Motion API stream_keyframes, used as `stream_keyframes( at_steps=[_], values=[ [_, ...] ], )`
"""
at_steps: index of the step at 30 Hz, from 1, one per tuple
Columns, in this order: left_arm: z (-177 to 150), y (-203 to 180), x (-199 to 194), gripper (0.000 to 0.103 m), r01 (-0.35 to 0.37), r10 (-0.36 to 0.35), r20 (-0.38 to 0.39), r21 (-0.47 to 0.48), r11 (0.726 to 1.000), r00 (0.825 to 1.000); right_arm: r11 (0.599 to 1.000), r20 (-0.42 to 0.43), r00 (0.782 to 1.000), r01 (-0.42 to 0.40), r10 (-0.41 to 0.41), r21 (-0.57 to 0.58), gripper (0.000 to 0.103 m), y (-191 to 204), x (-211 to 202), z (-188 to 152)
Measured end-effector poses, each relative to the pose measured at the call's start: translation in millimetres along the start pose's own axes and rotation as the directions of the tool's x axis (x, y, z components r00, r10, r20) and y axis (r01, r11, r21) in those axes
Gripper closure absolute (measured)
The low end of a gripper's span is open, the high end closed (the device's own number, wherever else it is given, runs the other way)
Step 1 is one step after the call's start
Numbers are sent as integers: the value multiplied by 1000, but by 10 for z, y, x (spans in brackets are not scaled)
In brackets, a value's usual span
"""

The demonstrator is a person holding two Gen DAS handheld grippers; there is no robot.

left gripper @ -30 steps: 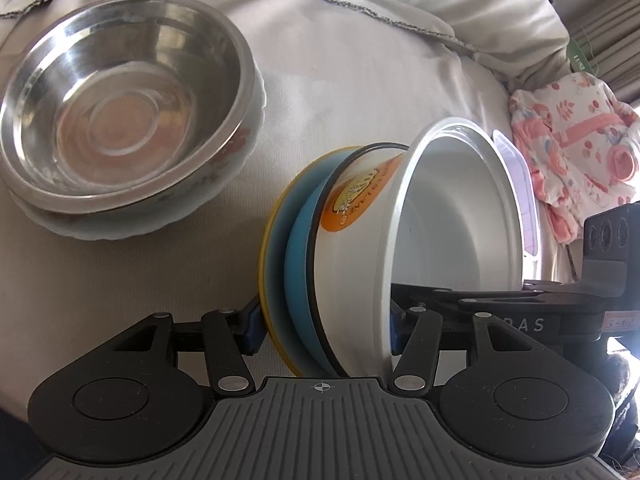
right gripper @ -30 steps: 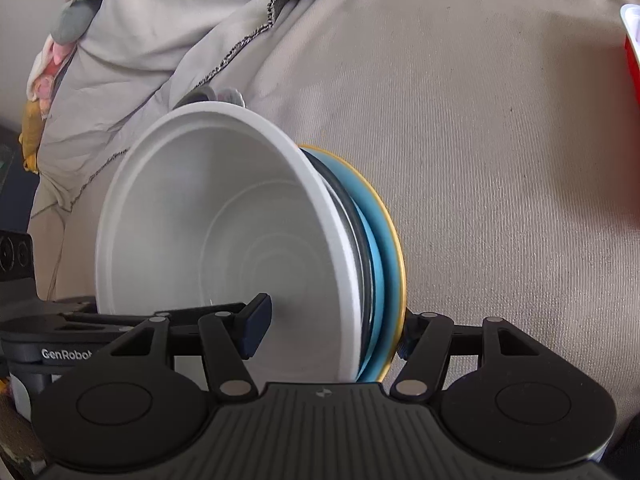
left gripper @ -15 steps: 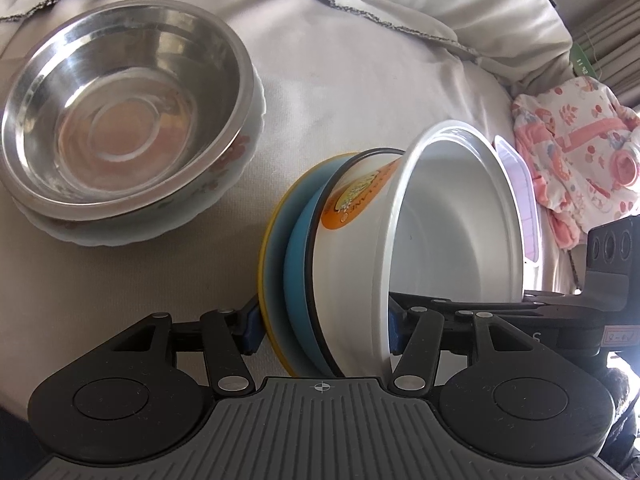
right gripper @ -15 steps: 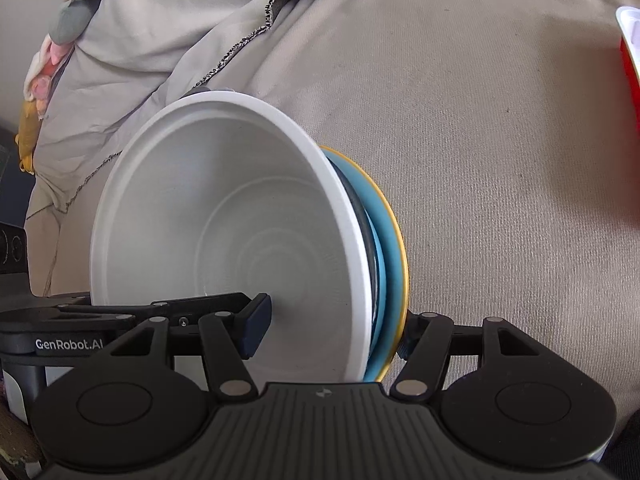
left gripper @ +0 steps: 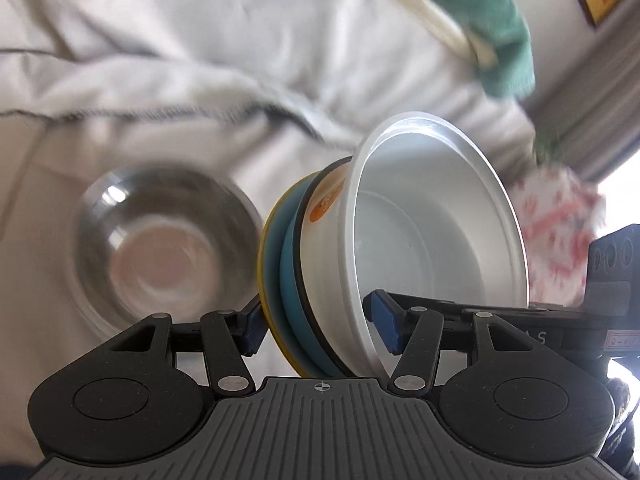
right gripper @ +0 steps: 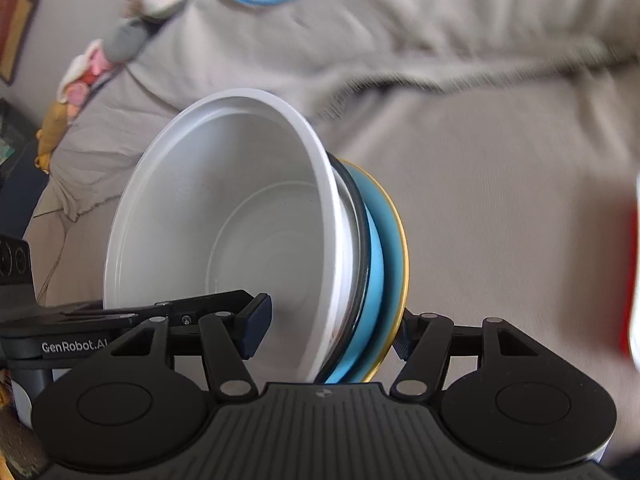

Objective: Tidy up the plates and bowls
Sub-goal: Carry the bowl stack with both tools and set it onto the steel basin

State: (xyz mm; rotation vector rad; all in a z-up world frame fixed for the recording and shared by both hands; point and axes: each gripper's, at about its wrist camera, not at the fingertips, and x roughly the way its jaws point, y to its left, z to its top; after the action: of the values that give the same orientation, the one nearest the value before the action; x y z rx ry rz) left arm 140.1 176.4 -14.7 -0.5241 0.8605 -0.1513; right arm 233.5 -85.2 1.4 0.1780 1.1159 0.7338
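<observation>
Left gripper and right gripper fingers each clamp the nested stack: white plastic bowl, blue plate, yellow plate. Risk: the tilted stack could slide apart if either grip loosens above the steel bowl.

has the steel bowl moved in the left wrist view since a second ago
Cannot tell. The steel bowl sits lower and blurred, but the bedding shifted with it, so the camera moved.
</observation>
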Motion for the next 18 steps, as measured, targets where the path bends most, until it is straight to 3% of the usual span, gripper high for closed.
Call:
stream_keyframes(
  at_steps=[5,10,13,18],
  values=[
    [128,607,5,43,-22,29,51,-122,992,998,997,-18,1000,13,-14,-71,41,443,473,329],
    [93,1030,184,42,-132,136,11,-178,975,991,988,-98,989,102,-113,-116,40,657,1101,357],
    [96,1165,184,47,-151,159,35,-177,973,987,957,-19,986,155,-165,-244,42,853,1148,310],
    [97,1242,142,51,-126,141,60,-209,970,988,957,-33,989,134,-147,-259,40,985,1173,345]
  ],
)
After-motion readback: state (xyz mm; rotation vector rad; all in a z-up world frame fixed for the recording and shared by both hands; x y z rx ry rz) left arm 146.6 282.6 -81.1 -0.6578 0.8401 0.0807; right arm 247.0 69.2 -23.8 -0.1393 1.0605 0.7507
